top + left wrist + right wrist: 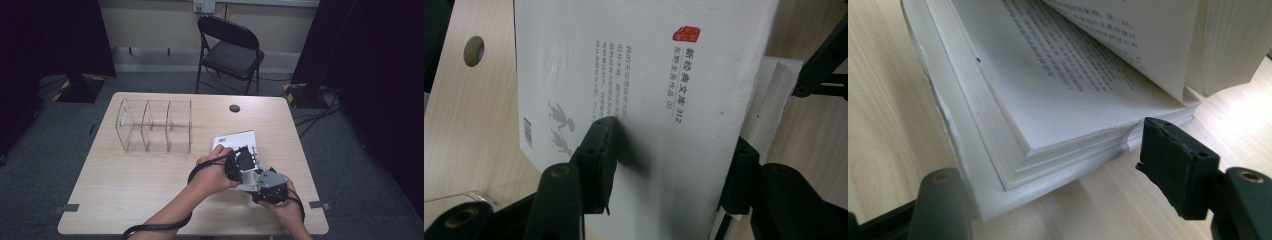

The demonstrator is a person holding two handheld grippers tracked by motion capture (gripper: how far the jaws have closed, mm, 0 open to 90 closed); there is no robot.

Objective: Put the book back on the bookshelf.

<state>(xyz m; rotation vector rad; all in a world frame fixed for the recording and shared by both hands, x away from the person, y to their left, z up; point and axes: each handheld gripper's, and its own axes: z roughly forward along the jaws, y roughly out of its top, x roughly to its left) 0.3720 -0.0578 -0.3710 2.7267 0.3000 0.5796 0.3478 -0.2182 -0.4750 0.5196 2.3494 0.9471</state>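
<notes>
- Left gripper (669, 165) pinches the raised part of the white book (649, 90).
- Right gripper (1058, 185), jaws spread, straddles the book's lower pages near the table's (150, 185) front right corner.

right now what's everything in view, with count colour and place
white paperback book: one, white cover with a red stamp, right of table centre, lying open, part of it lifted
clear acrylic three-compartment organiser: one, transparent, far left part of the table
light wooden table: one, pale wood, a round dark hole near its far edge
black folding chair: one, black, beyond the table
black stand bases: two, black with yellow-striped tape, floor at far left and far right
left gripper: one, black, shut on the book's lifted part
right gripper: one, black, jaws open either side of the book's lower corner
hands: two, near edge
</notes>
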